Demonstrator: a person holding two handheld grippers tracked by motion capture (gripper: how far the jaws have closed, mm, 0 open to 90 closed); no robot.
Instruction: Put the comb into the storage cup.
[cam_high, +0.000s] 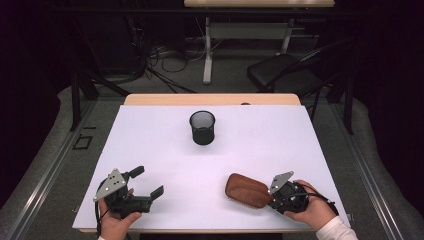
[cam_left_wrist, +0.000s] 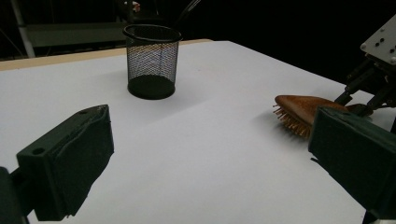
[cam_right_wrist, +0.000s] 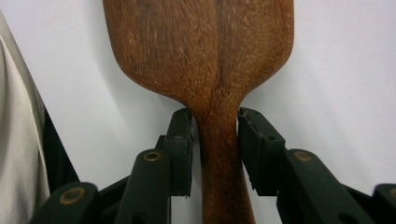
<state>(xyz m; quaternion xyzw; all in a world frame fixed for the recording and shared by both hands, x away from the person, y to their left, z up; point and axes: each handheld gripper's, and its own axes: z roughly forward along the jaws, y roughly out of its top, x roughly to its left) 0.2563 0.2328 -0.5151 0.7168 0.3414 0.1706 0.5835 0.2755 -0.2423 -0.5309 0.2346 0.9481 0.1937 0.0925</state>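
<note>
From the high view, the wooden hairbrush (cam_high: 247, 190) lies on the white worktop (cam_high: 260, 145), at about 5 o'clock from the black mesh cup (cam_high: 202, 127). The cup stands upright and well apart from the brush, near the far middle of the worktop. The right hand-held gripper (cam_high: 274, 199) sits at the handle end of the brush. The left hand-held gripper (cam_high: 147, 183) rests at about 7 o'clock from the cup, with its jaws wide and nothing in them.

In the left gripper view, the 2 jaws stand far apart with only bare worktop between them. The cup is up at 11 o'clock. The brush (cam_left_wrist: 303, 112) lies bristles down at 3 o'clock.

In the right gripper view, the brush handle (cam_right_wrist: 222, 154) runs straight between the 2 jaws. The jaws are narrow, and their pads look to be touching the thin neck of the handle or nearly so; I cannot tell if they press it yet.

I think the step in hand is grabbing the brush. The next move needs a firm squeeze on the handle. Then it needs a lift and a carry toward the cup, maybe to stand the brush in it.
</note>
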